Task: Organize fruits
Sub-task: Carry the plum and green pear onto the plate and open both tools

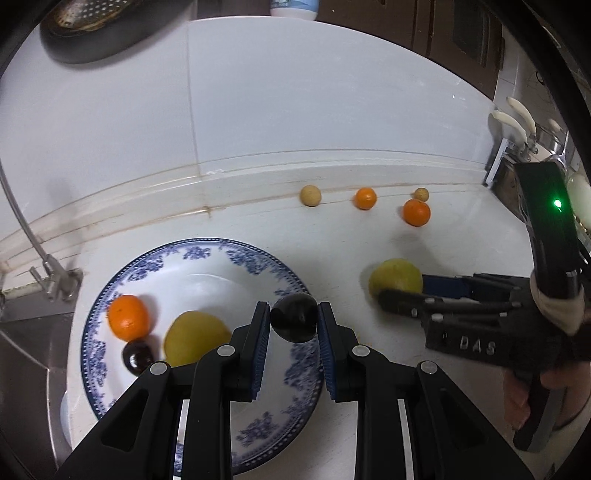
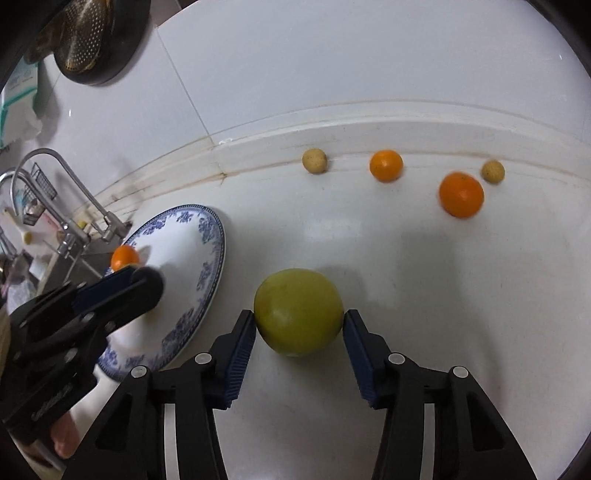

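My left gripper (image 1: pixel 293 319) is shut on a dark plum (image 1: pixel 294 317) and holds it over the right rim of a blue-and-white plate (image 1: pixel 207 254). On the plate lie an orange (image 1: pixel 128 316), a dark cherry-like fruit (image 1: pixel 137 356) and a yellow fruit (image 1: pixel 194 336). My right gripper (image 2: pixel 299 326) has its pads on both sides of a yellow-green fruit (image 2: pixel 298 311) on the counter, touching or nearly touching it. The fruit (image 1: pixel 395 278) and the right gripper (image 1: pixel 402 291) also show in the left wrist view. The left gripper (image 2: pixel 144 280) appears over the plate (image 2: pixel 207 236) in the right wrist view.
Along the back of the white counter lie two oranges (image 2: pixel 386 165) (image 2: pixel 461 194) and two small tan fruits (image 2: pixel 314 160) (image 2: pixel 493 171). A sink with a tap (image 2: pixel 66 206) is to the left. A dark pan with a strainer (image 1: pixel 92 22) hangs on the wall.
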